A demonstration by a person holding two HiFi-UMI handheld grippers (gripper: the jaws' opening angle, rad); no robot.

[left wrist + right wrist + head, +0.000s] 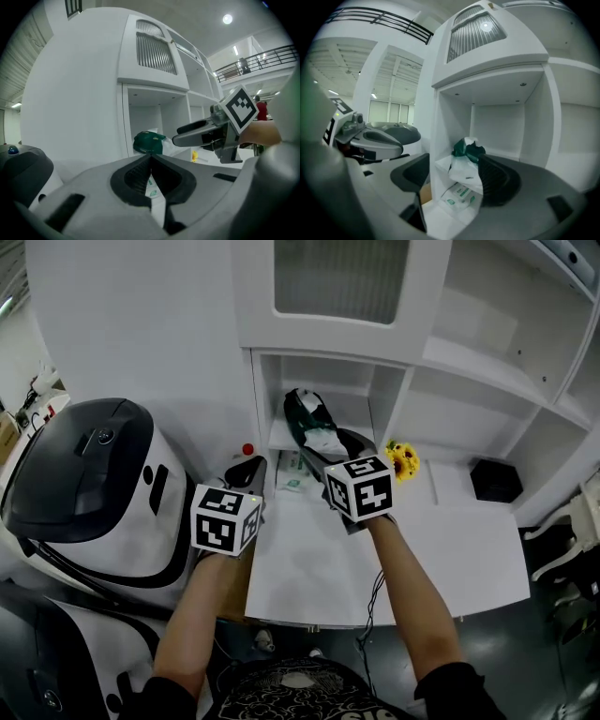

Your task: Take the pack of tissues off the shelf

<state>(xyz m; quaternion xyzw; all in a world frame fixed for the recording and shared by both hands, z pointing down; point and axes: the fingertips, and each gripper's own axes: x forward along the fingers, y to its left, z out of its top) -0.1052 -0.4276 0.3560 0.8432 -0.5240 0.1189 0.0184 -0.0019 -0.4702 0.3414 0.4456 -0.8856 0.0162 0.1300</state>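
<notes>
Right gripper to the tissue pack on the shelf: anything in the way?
Nothing visible between them. The right gripper is open, and the tissue pack sits straight ahead on the small shelf. The cubby's left wall shows between the fingers, so clearance may be tight.

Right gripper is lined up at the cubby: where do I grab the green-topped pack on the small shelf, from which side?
Probably take the pack across its white middle, below the crumpled green top, straight in from the open front: cubby walls close both sides, and it stands at the shelf edge. The right gripper is open.
</notes>
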